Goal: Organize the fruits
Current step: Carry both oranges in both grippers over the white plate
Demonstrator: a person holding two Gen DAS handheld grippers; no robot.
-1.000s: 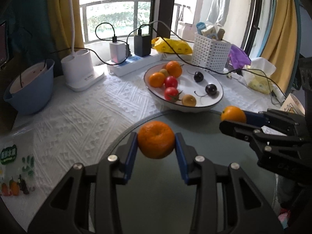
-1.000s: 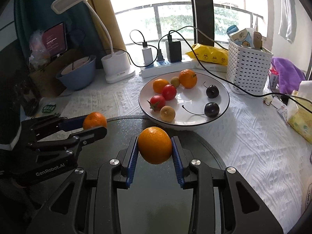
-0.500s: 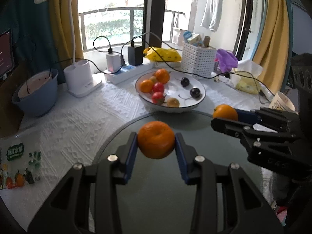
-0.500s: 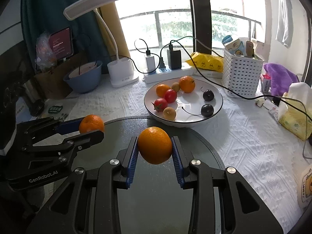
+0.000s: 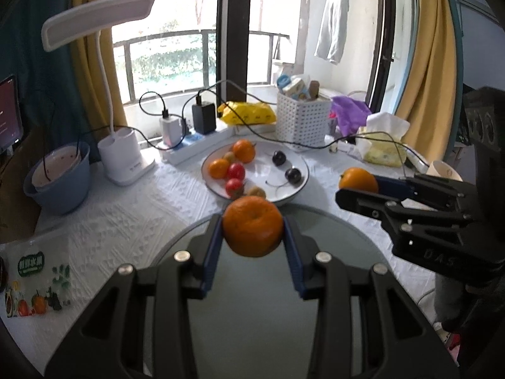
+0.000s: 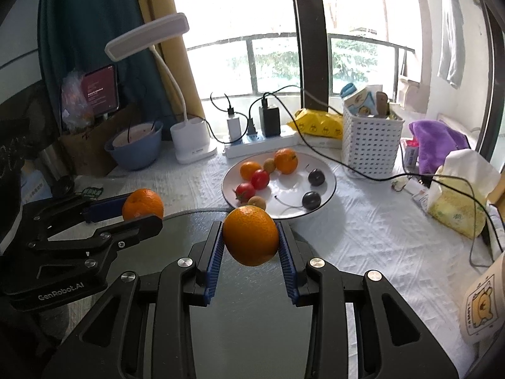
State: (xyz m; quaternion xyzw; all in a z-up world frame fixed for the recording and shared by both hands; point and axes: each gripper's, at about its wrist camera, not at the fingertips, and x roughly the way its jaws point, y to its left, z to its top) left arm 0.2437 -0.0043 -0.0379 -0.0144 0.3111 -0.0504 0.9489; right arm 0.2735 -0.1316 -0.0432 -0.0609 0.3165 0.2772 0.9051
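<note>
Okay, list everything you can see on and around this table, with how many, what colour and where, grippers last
white plate: one, dark rim, centre of the table.
plate oranges: two, orange, far left side of the plate.
tomatoes: two, red, plate's left side.
brownish fruits: two, small, one near rim, one far.
dark cherries: two, plate's right side.
desk lamp: one, white, behind left.
blue bowl: one, far left.
power strip: one, white, chargers plugged in.
white basket: one, behind right.
tissue pack: one, yellow, right.
left gripper: shut on orange.
right gripper: shut on second orange.
</note>
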